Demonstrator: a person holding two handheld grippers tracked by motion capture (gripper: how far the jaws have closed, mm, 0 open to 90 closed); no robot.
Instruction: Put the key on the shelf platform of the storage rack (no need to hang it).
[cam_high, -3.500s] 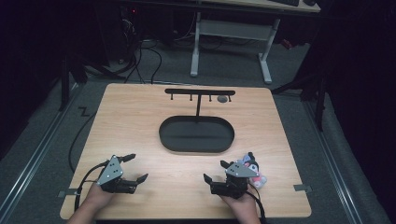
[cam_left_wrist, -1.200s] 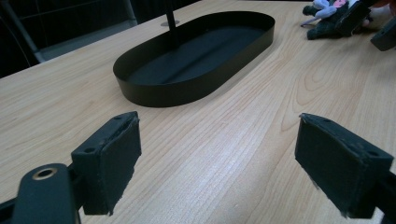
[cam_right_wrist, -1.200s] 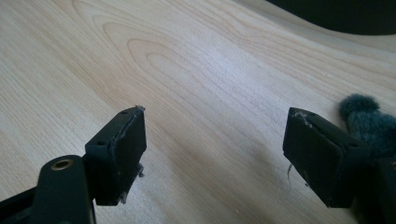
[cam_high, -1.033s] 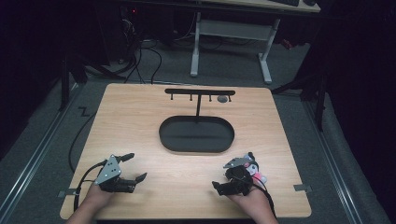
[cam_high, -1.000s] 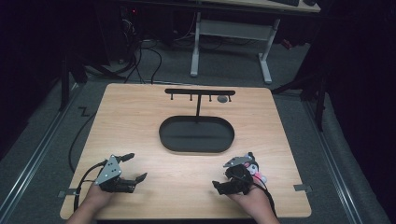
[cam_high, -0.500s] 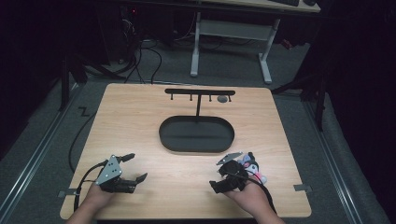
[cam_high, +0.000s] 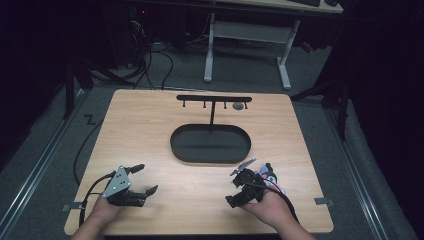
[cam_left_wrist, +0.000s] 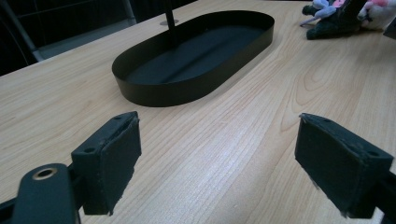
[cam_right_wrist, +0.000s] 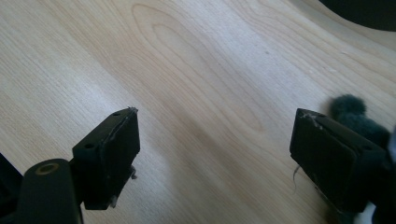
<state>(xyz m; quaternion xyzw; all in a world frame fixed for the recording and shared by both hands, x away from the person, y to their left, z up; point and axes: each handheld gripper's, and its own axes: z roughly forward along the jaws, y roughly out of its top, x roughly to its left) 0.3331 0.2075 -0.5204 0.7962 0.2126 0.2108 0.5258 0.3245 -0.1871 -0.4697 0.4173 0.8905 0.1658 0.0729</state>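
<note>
At the near edge of the tabletop (cam_high: 165, 125), the left tool (cam_high: 141, 181) rests spread and empty. The right tool (cam_high: 239, 187), jaws just widening with nothing between, stands beside the plush toy (cam_high: 267, 177). Beyond lies the black tray (cam_high: 210, 145).

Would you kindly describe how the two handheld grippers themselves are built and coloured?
Both are black. The left gripper carries a grey three-cornered plate, and a black cable trails from it. Its flat rectangular black pads have worn edges. The right gripper looks alike, with frayed pads. No sleeves are visible.
</note>
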